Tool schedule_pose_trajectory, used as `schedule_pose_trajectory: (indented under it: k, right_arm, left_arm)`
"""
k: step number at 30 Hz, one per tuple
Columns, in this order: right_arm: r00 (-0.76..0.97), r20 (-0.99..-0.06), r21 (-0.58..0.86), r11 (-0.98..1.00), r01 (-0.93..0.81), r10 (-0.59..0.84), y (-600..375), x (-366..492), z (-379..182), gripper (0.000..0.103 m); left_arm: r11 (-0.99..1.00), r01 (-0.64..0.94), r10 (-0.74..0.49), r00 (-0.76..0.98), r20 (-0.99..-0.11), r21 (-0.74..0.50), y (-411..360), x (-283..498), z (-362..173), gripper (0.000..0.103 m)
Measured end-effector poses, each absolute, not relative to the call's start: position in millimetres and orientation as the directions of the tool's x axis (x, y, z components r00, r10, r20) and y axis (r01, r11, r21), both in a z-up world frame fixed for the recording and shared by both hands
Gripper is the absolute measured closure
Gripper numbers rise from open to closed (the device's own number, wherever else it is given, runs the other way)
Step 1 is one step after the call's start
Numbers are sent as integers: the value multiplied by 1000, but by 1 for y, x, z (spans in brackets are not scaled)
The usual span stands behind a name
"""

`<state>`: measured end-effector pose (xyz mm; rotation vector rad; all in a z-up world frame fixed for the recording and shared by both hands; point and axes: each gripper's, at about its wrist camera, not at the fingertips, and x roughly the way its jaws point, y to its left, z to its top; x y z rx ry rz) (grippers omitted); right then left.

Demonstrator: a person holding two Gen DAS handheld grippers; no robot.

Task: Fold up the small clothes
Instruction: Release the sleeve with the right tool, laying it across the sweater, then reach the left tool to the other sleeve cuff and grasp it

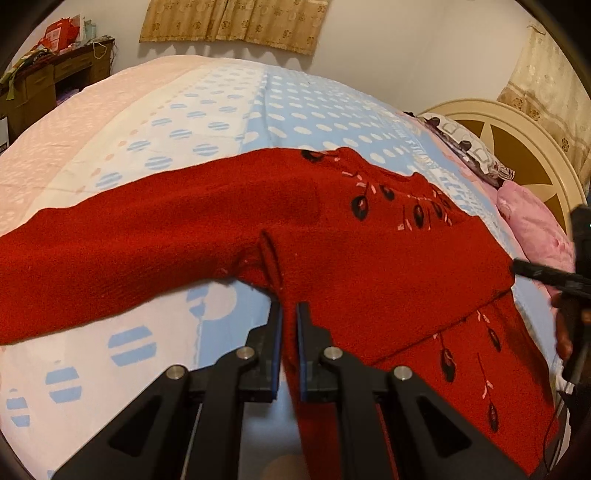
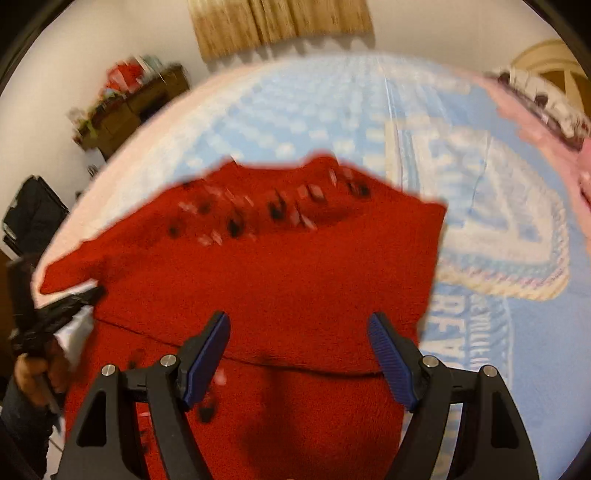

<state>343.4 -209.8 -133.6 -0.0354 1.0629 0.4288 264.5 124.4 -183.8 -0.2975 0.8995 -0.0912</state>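
A red knit sweater (image 1: 369, 266) with black and pink leaf patterns lies on the bed, one sleeve (image 1: 110, 258) stretched out to the left. My left gripper (image 1: 289, 314) is shut on the sweater's edge near the armpit, a fold of red cloth pinched between its blue pads. In the right wrist view the sweater (image 2: 277, 266) lies folded across its middle. My right gripper (image 2: 299, 325) is open above it, jaws wide apart and empty. The right gripper also shows at the right edge of the left wrist view (image 1: 546, 277).
The bed has a blue, white and pink dotted sheet (image 1: 221, 110). Pink pillows (image 1: 532, 225) and a cream headboard (image 1: 517, 147) are at the right. A cluttered wooden desk (image 1: 48, 81) stands by the far wall. Curtains (image 1: 236, 18) hang behind.
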Motion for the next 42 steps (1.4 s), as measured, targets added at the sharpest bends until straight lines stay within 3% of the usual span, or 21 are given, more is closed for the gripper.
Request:
schedule_pose_trajectory:
  k: [4,8,11,14,17,20,26,31,35,42]
  right_arm:
    - [398,-885,107,938,-329,240,-209,346,-163,25]
    - [427,-872,59,917,-395,241,-187,326,-145,25]
    - [453,-859,38,912,-409,239,-177,325,-138,25]
    - [387,-907,19,934,-358,167,-174,342,-166,25]
    - [394,-904,24,942,-334,163,-175,342,-172,23]
    - [398,-902,22,939,-342,166,-164,336,-157,23]
    - [395,-877,62,879,-473,275,-108,319,-136,23]
    - [355,-869,104,829,-549,344,-55,318,-159,23]
    - [423,-864,-29,811,-584,274,-29,305,-177,19]
    - [422,-834,-7,759,-651,354,3,289,-150,19]
  left_arm:
    - [948,-61,-208,627,-751,-313,130,263,-185,87]
    - [962,-86,-150,626,-765,-259,128,261,-185,70]
    - [958,-105,-151,610,-778,-268,132,264,-191,66]
    - [959,-102,-148,613,-776,-263,131,262,-191,63]
    - [962,-108,-133,617,-776,-251,130,258,-189,44]
    - [955,-110,-149,628,-764,-276,134,252,-187,33]
    - [943,-170,-107,660,-744,-286,150,238,-178,29]
    - [949,-204,-43,671,-740,-240,166,221,-173,29]
    - [947,-239,0,669,-744,-216,184,208,-170,29]
    - [940,-320,130,662,-739,-121,229,183,-158,29]
